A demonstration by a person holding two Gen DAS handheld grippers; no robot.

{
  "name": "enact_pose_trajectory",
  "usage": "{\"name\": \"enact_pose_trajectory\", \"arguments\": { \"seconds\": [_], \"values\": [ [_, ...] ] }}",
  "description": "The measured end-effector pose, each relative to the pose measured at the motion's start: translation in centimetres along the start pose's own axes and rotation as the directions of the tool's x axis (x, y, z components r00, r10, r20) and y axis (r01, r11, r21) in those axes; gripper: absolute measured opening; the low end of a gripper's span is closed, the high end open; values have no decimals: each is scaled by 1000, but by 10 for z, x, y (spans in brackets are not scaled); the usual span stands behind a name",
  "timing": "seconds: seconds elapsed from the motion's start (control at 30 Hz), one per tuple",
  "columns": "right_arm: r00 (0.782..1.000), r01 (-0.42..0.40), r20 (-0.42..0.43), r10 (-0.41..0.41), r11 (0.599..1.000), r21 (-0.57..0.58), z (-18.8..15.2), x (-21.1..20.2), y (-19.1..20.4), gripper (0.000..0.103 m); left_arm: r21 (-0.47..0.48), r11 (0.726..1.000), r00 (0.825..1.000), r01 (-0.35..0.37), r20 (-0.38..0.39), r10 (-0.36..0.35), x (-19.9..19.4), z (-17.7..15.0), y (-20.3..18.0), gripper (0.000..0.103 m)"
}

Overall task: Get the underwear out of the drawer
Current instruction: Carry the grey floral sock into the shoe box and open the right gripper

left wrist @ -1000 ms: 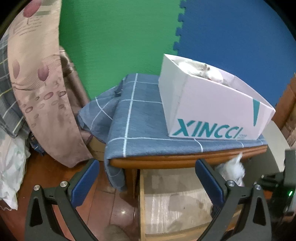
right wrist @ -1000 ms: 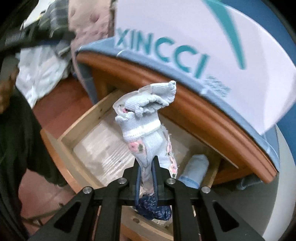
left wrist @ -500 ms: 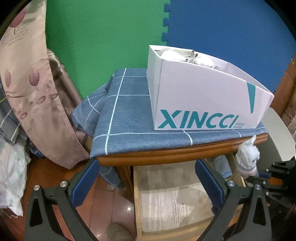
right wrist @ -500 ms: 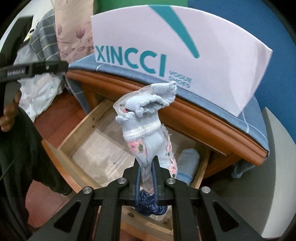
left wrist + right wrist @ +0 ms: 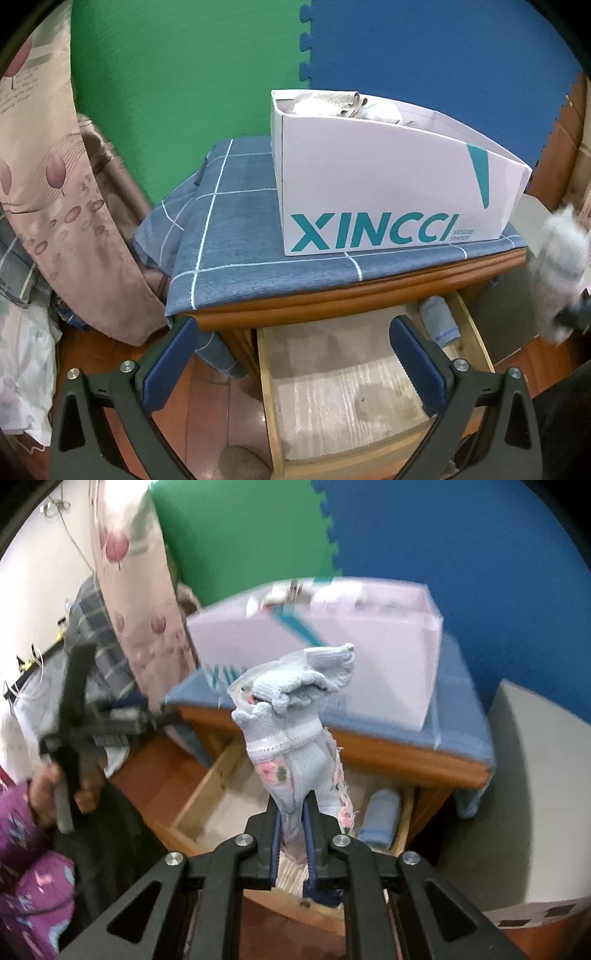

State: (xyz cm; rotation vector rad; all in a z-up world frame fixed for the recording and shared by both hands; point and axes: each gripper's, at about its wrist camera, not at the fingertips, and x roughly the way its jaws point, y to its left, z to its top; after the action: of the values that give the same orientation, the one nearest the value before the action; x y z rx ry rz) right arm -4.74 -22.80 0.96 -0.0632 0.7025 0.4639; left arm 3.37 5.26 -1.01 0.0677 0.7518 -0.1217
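Observation:
My right gripper (image 5: 292, 812) is shut on a pale blue pair of underwear (image 5: 291, 716) with pink flowers, which stands up bunched above the jaws, over the open wooden drawer (image 5: 207, 786). In the left wrist view the same underwear (image 5: 561, 251) is a blurred pale shape at the right edge, above and right of the drawer (image 5: 476, 332). A folded light blue piece (image 5: 439, 321) lies in the drawer's back right corner, also seen as a blue roll (image 5: 380, 819). My left gripper (image 5: 291, 365) hangs open in front of the drawer, holding nothing.
A white XINCCI shoe box (image 5: 388, 177) holding pale cloth stands on the blue checked cloth (image 5: 236, 236) over the wooden cabinet. A patterned curtain (image 5: 48, 177) hangs left. A grey box (image 5: 517, 812) stands right of the cabinet. Green and blue foam mats cover the wall.
The right gripper rose with the underwear from just above the drawer to the height of the shoe box, rolling as it went. The left gripper shifted slightly and stayed open.

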Motion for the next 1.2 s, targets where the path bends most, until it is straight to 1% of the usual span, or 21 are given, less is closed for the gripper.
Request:
{"name": "enact_pose_trajectory", "arguments": {
  "seconds": [0.13,0.23,0.37,0.43,0.5,0.57,0.7,0.9,1.0,1.2],
  "values": [
    [997,-1,81,0,1000,3,38,-32,-1,11,5,1000,1000,3,2,-3,-1,0,0,103],
    [992,-8,126,9,1000,-4,72,-45,-2,11,4,1000,1000,3,4,-3,-2,-1,1,103],
    [988,-5,155,7,1000,-10,113,-45,-8,11,3,1000,1000,5,-2,-5,-1,-1,1,103],
    [989,-2,148,3,1000,-4,130,-37,-13,11,4,1000,1000,0,-2,0,-1,-1,1,103],
    [991,-1,134,0,1000,7,146,-24,-20,11,10,1000,1000,-1,-2,1,-1,-1,0,103],
    [995,16,100,-17,1000,9,162,-6,-27,11,18,1000,1000,-7,-3,7,0,-2,-2,103],
    [998,58,34,-58,998,1,180,29,-36,11,39,999,1000,-13,-5,13,1,-2,-6,103],
    [992,106,-63,-106,994,5,193,73,-52,11,61,998,1000,-16,-9,16,2,-3,-10,103],
    [985,132,-117,-130,991,9,198,96,-59,11,70,997,1000,-15,-12,16,3,-3,-11,103],
    [973,156,-171,-152,988,8,205,126,-64,11,113,993,1000,-21,-18,23,4,-5,-19,103]
  ]
}}
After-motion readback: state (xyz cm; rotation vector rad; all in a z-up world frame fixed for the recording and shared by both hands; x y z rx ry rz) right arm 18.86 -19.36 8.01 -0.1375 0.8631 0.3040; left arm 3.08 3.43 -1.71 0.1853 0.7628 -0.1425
